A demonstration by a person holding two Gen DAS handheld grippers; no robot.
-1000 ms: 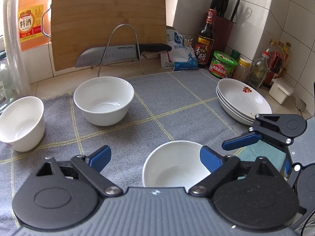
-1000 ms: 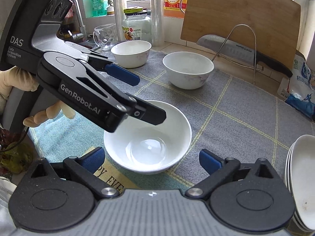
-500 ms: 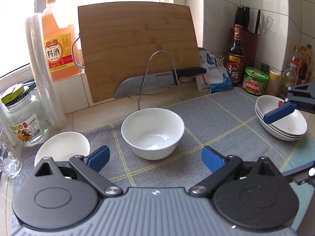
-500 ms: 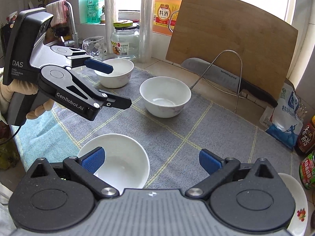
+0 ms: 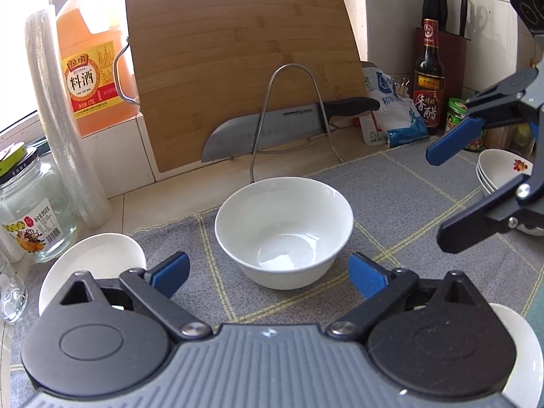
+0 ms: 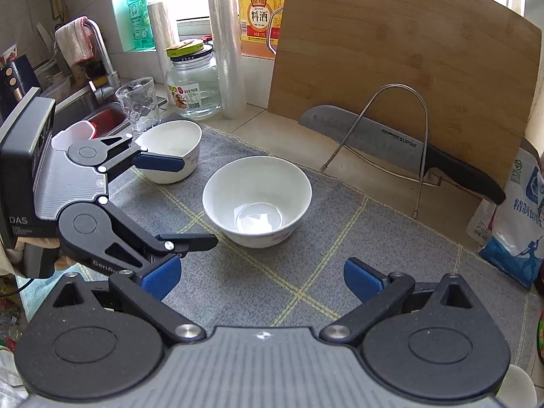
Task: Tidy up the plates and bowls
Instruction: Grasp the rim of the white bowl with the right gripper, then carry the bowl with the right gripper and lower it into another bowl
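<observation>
A white bowl [image 5: 284, 229] stands on the grey checked mat [image 5: 401, 187], just ahead of my open, empty left gripper [image 5: 268, 272]. It also shows in the right wrist view [image 6: 256, 200]. A second white bowl [image 5: 91, 261] sits at the left, partly behind my left finger; it shows in the right wrist view [image 6: 170, 149] too. A third bowl [image 5: 525, 343] peeks out at the lower right. A stack of white plates [image 5: 499, 173] stands at the far right. My right gripper [image 6: 261, 277] is open and empty; it shows from the side in the left wrist view [image 5: 448, 197].
A wooden cutting board [image 5: 238, 61] leans on the wall behind a wire rack holding a knife [image 5: 285, 125]. A glass jar [image 5: 30, 204], a cling-film roll [image 5: 57, 112] and an oil jug [image 5: 88, 68] stand at the left. Sauce bottles [image 5: 428, 78] stand at the right. A sink [image 6: 98, 115] lies far left.
Both grippers have risen and moved forward from the near bowl towards the middle bowl, which now looms larger. The near bowl has dropped out of the right wrist view.
</observation>
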